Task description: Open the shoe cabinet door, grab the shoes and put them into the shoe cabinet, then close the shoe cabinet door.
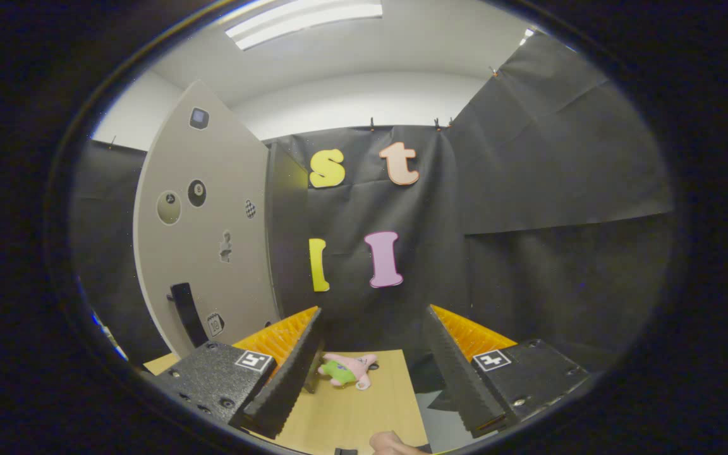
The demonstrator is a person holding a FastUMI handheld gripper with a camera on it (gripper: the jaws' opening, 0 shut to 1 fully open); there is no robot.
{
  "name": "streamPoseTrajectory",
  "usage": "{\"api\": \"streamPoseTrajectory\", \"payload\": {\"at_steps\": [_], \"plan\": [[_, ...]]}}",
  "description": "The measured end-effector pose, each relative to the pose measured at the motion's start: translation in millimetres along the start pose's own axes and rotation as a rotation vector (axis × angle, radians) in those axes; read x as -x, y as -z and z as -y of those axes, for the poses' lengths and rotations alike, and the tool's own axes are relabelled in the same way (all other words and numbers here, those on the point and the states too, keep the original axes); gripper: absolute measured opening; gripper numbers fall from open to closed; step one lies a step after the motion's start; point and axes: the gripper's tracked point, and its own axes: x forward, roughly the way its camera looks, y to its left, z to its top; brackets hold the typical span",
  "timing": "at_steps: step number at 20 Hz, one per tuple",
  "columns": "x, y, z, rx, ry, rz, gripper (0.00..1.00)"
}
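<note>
I'm holding the gripper (pixel 373 360) with fingers spread wide, grasping nothing. The shoe cabinet door (pixel 203 234) is standing ahead and left of the fingers, its dark handle (pixel 186 313) low, probably nearest the left finger.

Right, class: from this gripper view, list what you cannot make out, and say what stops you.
- Cabinet interior: the open cabinet door stands edge-on beside it, so any shelves are unseen.
- Shoes: none can be made out on the wooden table.
- Pink and green plush toy, between the open fingers: too small for detail.
- Hand: cut off below the fingers.
</note>
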Motion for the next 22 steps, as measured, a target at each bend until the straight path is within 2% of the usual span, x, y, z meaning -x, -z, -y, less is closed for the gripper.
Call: {"api": "streamPoseTrajectory", "payload": {"at_steps": [4, 7, 11, 15, 16, 17, 22], "plan": [[-5, 13, -17, -0.017, -0.043, -0.015, 1.0], [-14, 26, -43, 0.035, -0.062, -0.044, 1.0], [-23, 42, -92, 0.127, -0.12, -0.081, 1.0], [-23, 53, -147, 0.124, -0.187, -0.104, 1.0], [-22, 47, -149, 0.119, -0.158, -0.086, 1.0], [-18, 49, -154, 0.12, -0.149, -0.084, 0.95], [-20, 55, -194, 0.112, -0.16, -0.088, 0.95]]}}
